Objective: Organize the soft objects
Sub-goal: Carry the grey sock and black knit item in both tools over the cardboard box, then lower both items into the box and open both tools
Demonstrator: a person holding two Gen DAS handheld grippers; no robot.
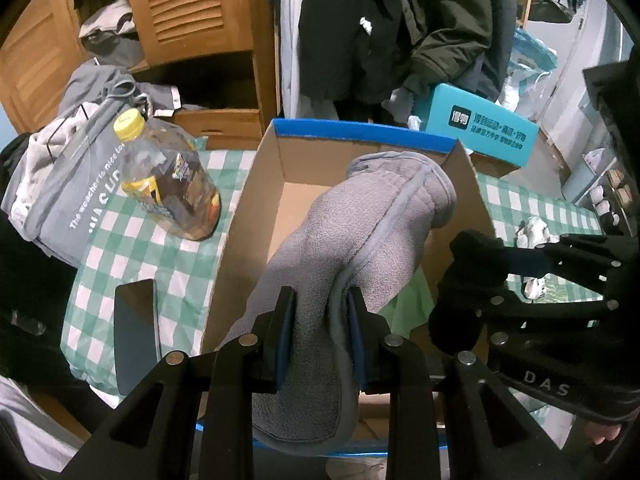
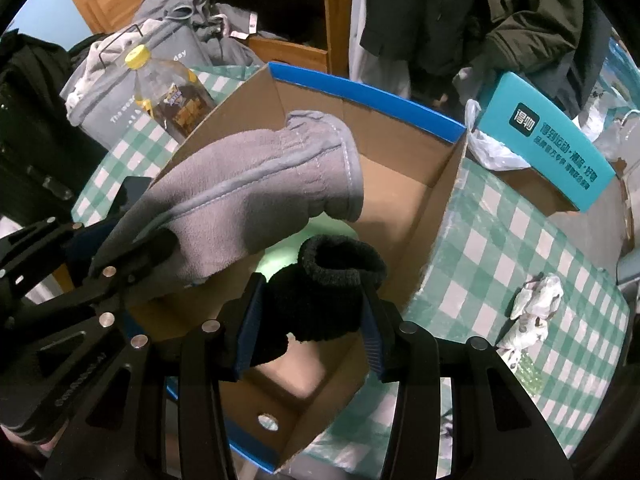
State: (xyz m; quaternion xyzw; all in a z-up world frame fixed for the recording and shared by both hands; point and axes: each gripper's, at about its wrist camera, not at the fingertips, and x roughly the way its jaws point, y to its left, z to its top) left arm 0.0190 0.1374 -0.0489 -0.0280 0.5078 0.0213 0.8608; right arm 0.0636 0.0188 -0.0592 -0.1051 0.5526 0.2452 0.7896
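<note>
Left gripper [image 1: 320,336]: I have it squeezed tight on the grey glove [image 1: 360,232].
Right gripper [image 2: 312,320]: I have it squeezed on the black glove [image 2: 324,284].
Where they are: both gloves hang over the open cardboard box [image 2: 440,208] on the checked cloth [image 2: 520,240].
How they feel: I think they are light, soft and floppy, not slippery. They bend and droop.
Where to hold: I would pinch the thick middle so nothing slides out.
Nearby: a bottle [image 1: 168,184] stands beside the box.
</note>
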